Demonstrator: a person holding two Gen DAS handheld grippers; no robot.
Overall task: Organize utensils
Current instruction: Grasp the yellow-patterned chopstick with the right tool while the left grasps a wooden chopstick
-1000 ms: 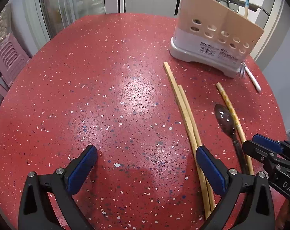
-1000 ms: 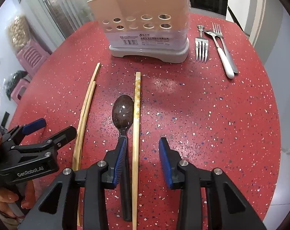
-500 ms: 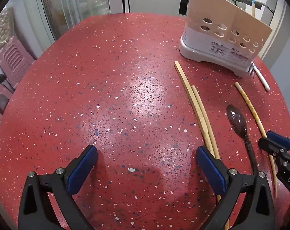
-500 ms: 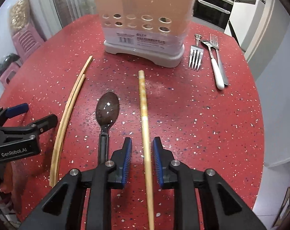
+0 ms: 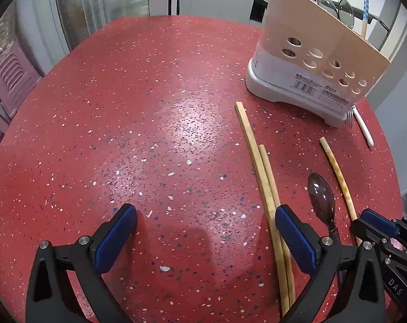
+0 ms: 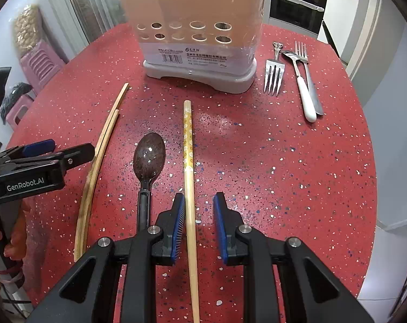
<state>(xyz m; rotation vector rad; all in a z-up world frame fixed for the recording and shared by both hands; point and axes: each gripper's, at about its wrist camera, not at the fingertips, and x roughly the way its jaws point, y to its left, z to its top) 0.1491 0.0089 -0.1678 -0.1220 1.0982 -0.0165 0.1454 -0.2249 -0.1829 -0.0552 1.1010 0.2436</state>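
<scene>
Compared with half a second ago, the right hand-held gripper (image 6: 196,223) has opened a little wider around the patterned chopstick (image 6: 188,161). The gap between its blue pads was narrow then, and now the left pad is touching or almost touching the stick while the right pad stands clearly apart from it. The chopstick lies flat on the bench (image 6: 284,175) and is not lifted. The left hand-held gripper (image 5: 203,231) is wide open as before and holds nothing; its right finger (image 5: 295,234) is just over the pair of plain chopsticks (image 5: 262,177).

The bench is a round top of red stone-like material with white, blue and dark speckles, and it shines under the light. The patterned chopstick is a thin, pale round stick with small flower prints on its far half. The plain chopsticks are long, bare wood, lying side by side. Between them and the patterned one lies a dark spoon (image 6: 149,158) with a glossy oval bowl and a black handle.

At the far side stands the utensil holder (image 6: 200,35), beige plastic with round holes on a grey base, with a barcode label. To its right lie a metal fork (image 6: 273,74), a spoon with a white handle (image 6: 301,86) and another fork (image 6: 309,80).
</scene>
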